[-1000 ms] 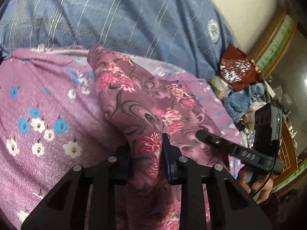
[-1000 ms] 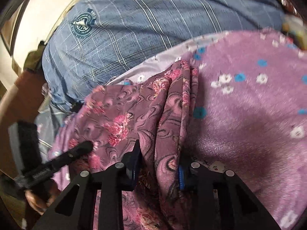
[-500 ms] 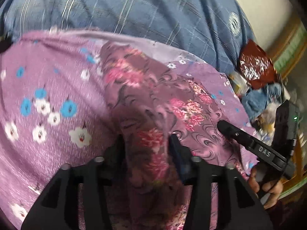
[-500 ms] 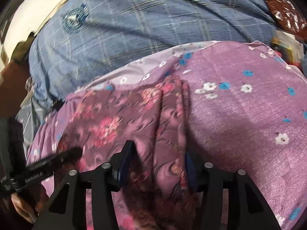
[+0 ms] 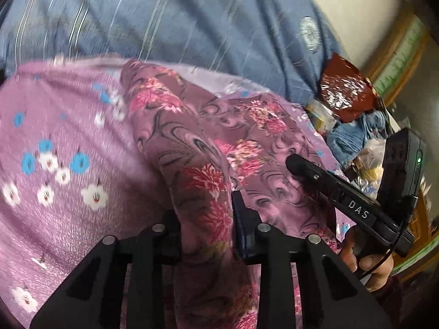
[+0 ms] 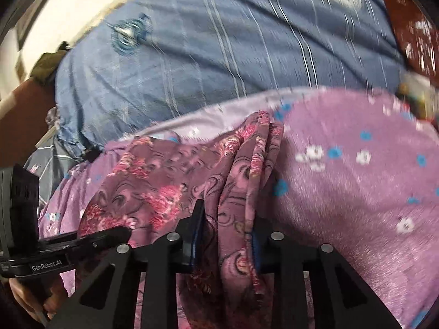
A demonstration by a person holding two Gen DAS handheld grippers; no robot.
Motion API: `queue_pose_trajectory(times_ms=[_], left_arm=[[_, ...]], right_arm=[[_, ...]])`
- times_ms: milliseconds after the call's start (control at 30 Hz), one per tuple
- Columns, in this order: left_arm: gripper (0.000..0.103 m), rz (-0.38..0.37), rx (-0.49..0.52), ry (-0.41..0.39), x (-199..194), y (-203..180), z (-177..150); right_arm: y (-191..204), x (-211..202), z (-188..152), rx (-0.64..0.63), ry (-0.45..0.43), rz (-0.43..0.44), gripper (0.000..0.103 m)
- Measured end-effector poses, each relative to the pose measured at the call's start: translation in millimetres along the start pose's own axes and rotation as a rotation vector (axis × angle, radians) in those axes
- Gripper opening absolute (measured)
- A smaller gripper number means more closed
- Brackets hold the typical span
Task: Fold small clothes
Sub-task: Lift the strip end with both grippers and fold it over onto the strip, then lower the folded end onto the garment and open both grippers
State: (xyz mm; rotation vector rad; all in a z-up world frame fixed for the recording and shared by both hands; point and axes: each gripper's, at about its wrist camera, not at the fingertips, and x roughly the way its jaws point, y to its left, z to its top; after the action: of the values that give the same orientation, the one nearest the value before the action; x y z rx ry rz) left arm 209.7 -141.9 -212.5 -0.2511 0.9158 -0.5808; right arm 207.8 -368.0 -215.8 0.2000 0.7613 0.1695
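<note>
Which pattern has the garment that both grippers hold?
Dark mauve garment with pink-red flowers and dark swirls; the left wrist view shows it best.

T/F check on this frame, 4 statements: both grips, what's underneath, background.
1. The left gripper is clamped on the mauve garment with pink flower print. True.
2. The right gripper is open and empty. False: it is shut on a bunched edge of the same garment.
3. The garment lies over a purple blanket with blue and white flowers. True.
4. Behind the blanket is a plain red pillow. False: it is a blue striped quilt.
</note>
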Motion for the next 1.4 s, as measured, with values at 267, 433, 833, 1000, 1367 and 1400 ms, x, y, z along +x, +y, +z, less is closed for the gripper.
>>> queue_pose_trajectory(times_ms=[267, 433, 833, 1000, 1367, 1400], left_arm=[[0.024, -0.034, 0.149, -0.167, -41.3, -28.9, 3.5], [0.024, -0.061, 0.142, -0.222, -76.5, -21.8, 8.8], [0.024, 0.063, 0.012, -0.140, -133.9, 62.6, -9.5], [0.029, 0.250, -0.073, 0.061, -89.7, 108.6, -25.3], [0.058, 0.370, -0.087, -0.134, -126.2, 114.6, -10.3], [0.058, 0.377, -0.078, -0.141, -125.0, 111.9, -9.4]], right_arm=[[17.3, -45.3, 1.9, -0.073, -0.219, -0.015, 0.027], [31.6, -78.5, 8.1, -0.030, -0.335, 0.075, 0.026], [106.5, -54.4, -0.2, 0.067, -0.162, 0.315, 0.026], [131.6, 12.8, -27.7, 0.093, 0.099, 0.263, 0.026], [125.7, 14.3, -20.2, 0.059, 0.026, 0.108, 0.038], [128.6, 6.2, -17.8, 0.031, -0.027, 0.105, 0.038]])
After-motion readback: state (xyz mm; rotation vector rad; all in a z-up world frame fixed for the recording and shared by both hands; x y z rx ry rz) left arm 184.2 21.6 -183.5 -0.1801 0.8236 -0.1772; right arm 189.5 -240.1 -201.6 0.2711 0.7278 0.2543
